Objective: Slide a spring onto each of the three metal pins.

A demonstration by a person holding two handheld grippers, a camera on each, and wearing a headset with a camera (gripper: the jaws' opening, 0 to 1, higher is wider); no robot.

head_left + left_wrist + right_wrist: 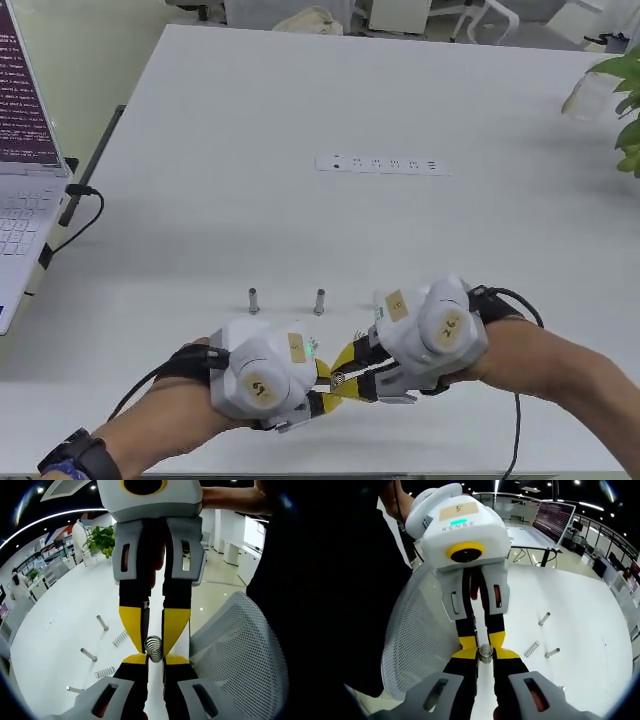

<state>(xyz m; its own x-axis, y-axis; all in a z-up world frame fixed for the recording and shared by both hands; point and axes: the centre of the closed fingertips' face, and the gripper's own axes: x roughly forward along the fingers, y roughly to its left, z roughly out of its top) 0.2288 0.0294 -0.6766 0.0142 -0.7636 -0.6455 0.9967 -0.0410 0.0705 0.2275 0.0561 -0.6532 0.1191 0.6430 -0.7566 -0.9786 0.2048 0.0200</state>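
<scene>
Near the table's front edge my two grippers face each other tip to tip, the left gripper (325, 386) and the right gripper (348, 369). A small steel spring (153, 648) sits end-on between both pairs of yellow jaws, which are narrowed to its width; in the right gripper view the spring (486, 653) lies between my own tips. Three upright metal pins stand in a row on the white table (55, 630): pin (102, 623), pin (89, 655), pin (73, 689). Two loose springs (120, 638) (104, 672) lie beside them. Two bare pins (253, 300) (319, 300) stand just beyond the grippers.
A white power strip (378, 165) lies mid-table. A laptop (15, 150) with a cable sits at the left edge, and a plant (622, 100) at the far right. A mesh chair back (240, 645) is just off the table's near edge.
</scene>
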